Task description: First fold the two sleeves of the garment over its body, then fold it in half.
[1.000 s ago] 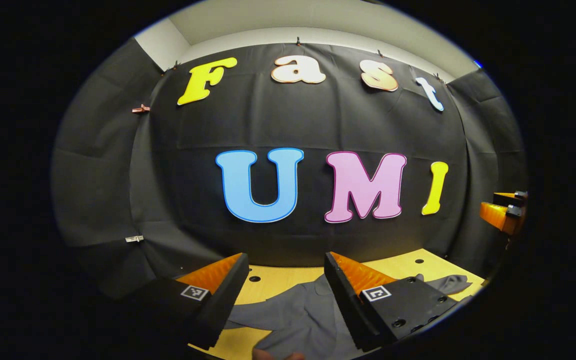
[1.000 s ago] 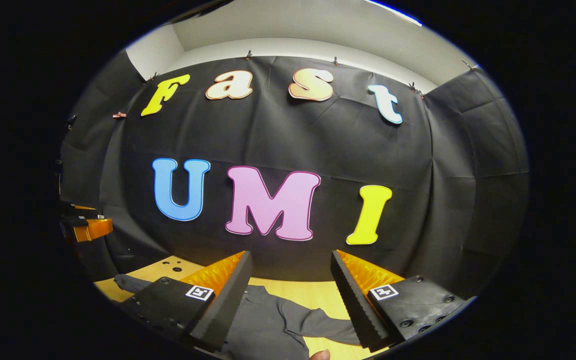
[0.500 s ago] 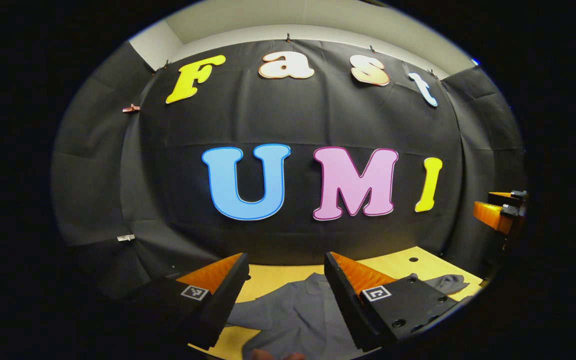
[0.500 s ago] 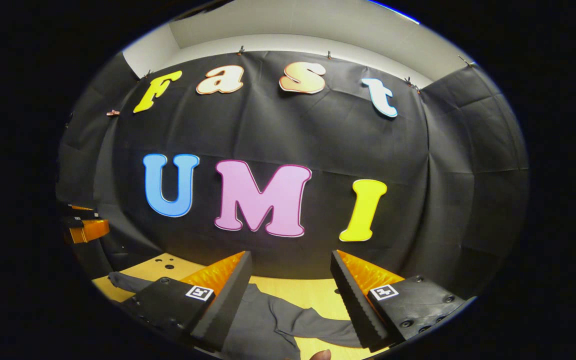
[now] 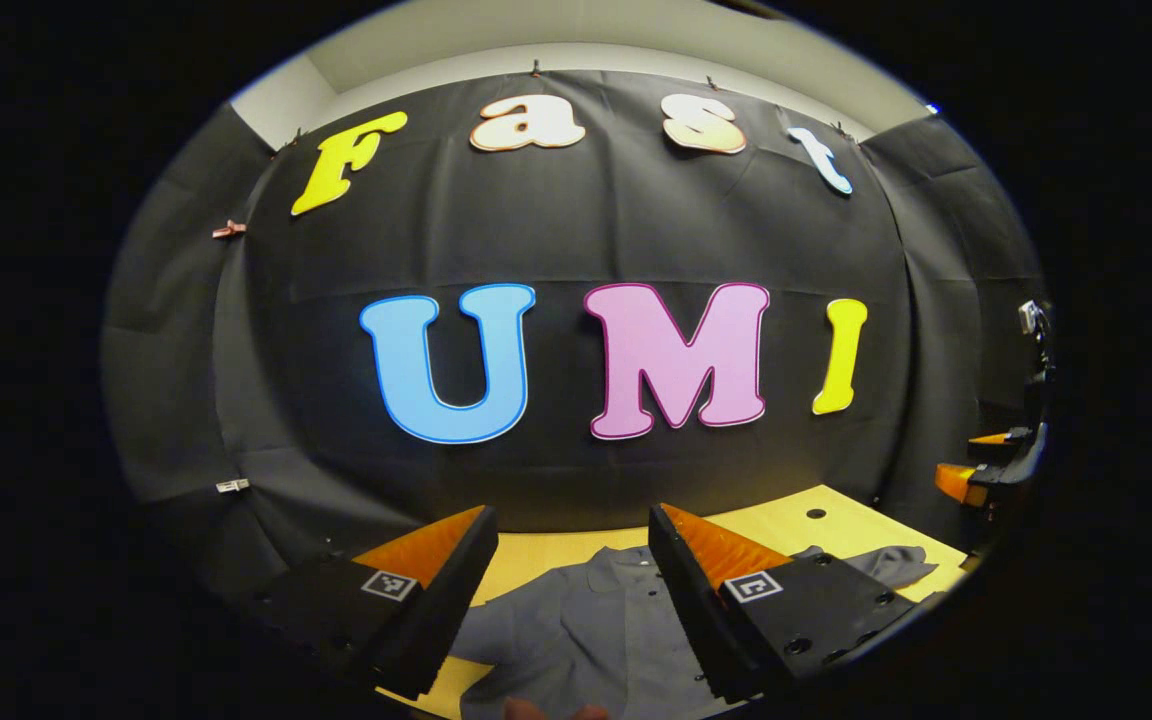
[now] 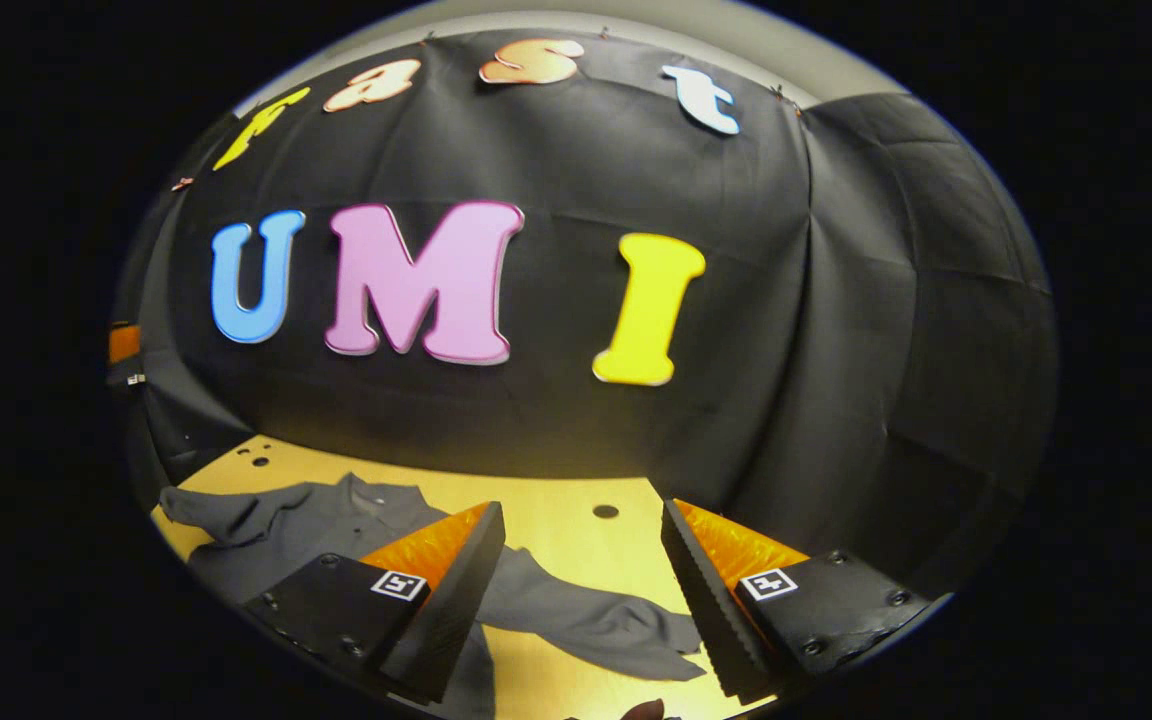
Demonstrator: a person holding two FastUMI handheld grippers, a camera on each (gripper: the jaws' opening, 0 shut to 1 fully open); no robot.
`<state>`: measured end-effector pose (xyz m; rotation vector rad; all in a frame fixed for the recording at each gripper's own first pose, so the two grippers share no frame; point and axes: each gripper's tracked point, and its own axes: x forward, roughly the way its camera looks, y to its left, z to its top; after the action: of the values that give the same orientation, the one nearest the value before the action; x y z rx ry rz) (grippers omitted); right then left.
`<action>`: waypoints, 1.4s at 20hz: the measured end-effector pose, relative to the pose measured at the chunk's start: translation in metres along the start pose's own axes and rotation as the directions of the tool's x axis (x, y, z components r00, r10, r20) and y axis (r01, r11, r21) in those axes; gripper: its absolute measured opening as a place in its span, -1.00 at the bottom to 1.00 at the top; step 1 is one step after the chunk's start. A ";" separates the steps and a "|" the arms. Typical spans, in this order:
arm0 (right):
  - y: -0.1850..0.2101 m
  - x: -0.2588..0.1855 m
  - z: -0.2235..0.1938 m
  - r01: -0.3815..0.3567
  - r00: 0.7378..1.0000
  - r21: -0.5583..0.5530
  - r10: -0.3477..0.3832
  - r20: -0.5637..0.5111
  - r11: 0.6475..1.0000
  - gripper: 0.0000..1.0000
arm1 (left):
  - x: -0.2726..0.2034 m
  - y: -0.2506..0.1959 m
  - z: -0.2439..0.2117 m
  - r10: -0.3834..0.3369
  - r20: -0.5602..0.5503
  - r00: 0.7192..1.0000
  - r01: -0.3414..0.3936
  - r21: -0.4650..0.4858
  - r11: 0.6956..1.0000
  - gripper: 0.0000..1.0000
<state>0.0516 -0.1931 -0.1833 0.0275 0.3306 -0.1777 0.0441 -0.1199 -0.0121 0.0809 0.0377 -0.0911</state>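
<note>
Both your grippers, left (image 5: 568,560) and right (image 6: 581,560), have the fingers spread and hold nothing. The shirt (image 5: 586,625) lies flat below and between them, sleeves unfolded (first step not begun). Next, lower your right gripper onto the sleeve (image 6: 591,625) between its fingers.

A pale wooden table (image 5: 576,548) (image 6: 556,500) is lying under the scene, its top showing a few small round holes (image 5: 816,513) (image 6: 605,511). A black cloth wall (image 5: 576,240) (image 6: 836,330) is hanging behind it, small clips (image 5: 229,229) pinning it along the left edge. Above, a pale ceiling strip (image 5: 576,30) is showing.
</note>
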 end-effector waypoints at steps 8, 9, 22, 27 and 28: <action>-0.066 0.061 -0.140 0.077 0.961 0.050 -0.061 -0.268 0.996 0.96 | 0.015 -0.051 -0.012 -0.012 -0.051 0.999 0.012 -0.007 1.000 0.89; -0.070 0.067 -0.155 0.077 0.954 0.049 -0.059 -0.294 0.996 0.96 | 0.017 -0.054 -0.014 -0.005 -0.066 0.998 0.004 -0.006 1.000 0.87; -0.090 0.101 -0.279 0.007 0.856 0.000 -0.006 -0.518 1.000 0.95 | 0.037 -0.090 -0.042 0.059 -0.185 0.981 -0.053 0.036 0.998 0.88; -0.088 0.100 -0.296 -0.016 0.839 -0.022 0.002 -0.543 1.000 0.96 | 0.030 -0.093 -0.045 0.086 -0.196 0.977 -0.075 0.060 0.995 0.87; -0.087 0.101 -0.294 -0.010 0.844 0.005 0.012 -0.537 1.000 0.92 | 0.028 -0.093 -0.044 0.090 -0.195 0.977 -0.078 0.065 0.995 0.87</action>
<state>0.0355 -0.2789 -0.4942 0.0826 0.8952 -0.1565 0.0622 -0.2110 -0.0645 0.1485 0.2309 0.0009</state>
